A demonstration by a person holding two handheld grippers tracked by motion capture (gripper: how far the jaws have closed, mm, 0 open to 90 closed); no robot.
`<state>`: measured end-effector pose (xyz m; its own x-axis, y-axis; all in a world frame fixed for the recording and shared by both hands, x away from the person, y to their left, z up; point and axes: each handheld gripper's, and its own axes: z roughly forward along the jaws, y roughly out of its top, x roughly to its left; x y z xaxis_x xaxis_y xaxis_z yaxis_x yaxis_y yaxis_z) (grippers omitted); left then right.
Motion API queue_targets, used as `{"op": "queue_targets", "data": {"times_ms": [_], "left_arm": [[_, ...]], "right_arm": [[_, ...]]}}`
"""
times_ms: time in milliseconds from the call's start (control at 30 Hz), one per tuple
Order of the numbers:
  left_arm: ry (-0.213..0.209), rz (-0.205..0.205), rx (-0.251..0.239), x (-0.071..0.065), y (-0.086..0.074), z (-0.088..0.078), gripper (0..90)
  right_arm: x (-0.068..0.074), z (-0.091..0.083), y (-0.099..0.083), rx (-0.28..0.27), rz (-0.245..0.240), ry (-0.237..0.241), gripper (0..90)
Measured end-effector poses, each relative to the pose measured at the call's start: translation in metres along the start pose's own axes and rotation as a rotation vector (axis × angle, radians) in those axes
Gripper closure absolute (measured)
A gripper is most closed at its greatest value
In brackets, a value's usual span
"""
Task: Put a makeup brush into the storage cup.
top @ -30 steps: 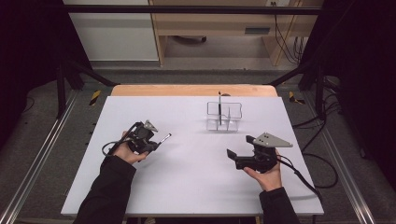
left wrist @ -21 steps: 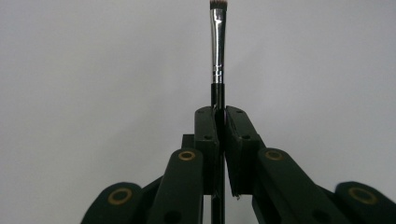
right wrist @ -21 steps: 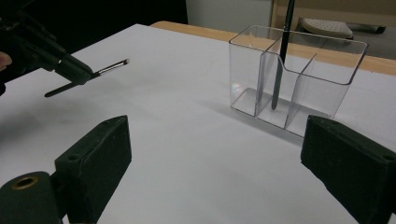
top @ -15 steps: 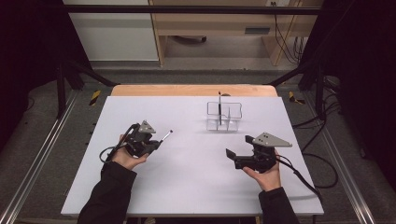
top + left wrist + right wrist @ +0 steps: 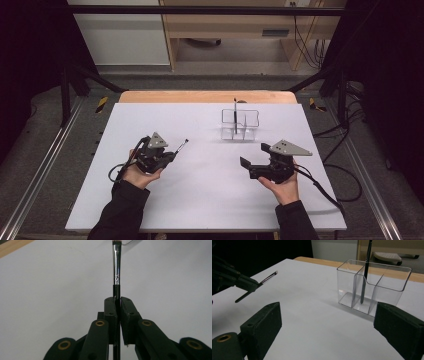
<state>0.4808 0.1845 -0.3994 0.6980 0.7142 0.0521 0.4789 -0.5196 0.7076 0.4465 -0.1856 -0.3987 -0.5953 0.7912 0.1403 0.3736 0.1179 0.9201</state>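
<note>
the left claw (image 5: 170,155) was pinching a thin makeup brush (image 5: 181,146) by its black handle, jaws pressed tight on it, the bristle tip pointing up and away toward the clear organizer (image 5: 240,125). the brush hung above the white bench (image 5: 200,200), well apart from the organizer. the right claw (image 5: 252,161) was spread wide and held nothing, resting low just in front of the organizer.

the step in hand looked like carrying the brush over to drop it into a compartment. to do it well, the brush should be tipped upright before it reaches the rim, then lowered straight into an empty slot, clear of the divider walls; the grip sits partway along the handle, so the tail end could catch the rim.

the organizer was glossy transparent plastic, a rounded box split by thin dividers, with another dark brush (image 5: 365,272) standing in one middle slot. the held brush had a slim black shaft, a shiny silver ferrule (image 5: 116,265) and a short brown tuft. the bench was matte white.
</note>
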Motion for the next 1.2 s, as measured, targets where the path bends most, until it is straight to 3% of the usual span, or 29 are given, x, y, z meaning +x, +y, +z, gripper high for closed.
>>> {"op": "queue_targets", "data": {"times_ms": [400, 1200], "left_arm": [[0.011, -0.027, -0.096, -0.011, 0.002, -0.008, 83.5], [0.005, -0.047, -0.185, -0.037, 0.011, -0.006, 83.5]], "right_arm": [[0.008, 0.008, 0.01, -0.026, 0.012, 0.004, 7.9], [0.023, 0.024, 0.029, -0.082, 0.07, 0.039, 9.1]]}}
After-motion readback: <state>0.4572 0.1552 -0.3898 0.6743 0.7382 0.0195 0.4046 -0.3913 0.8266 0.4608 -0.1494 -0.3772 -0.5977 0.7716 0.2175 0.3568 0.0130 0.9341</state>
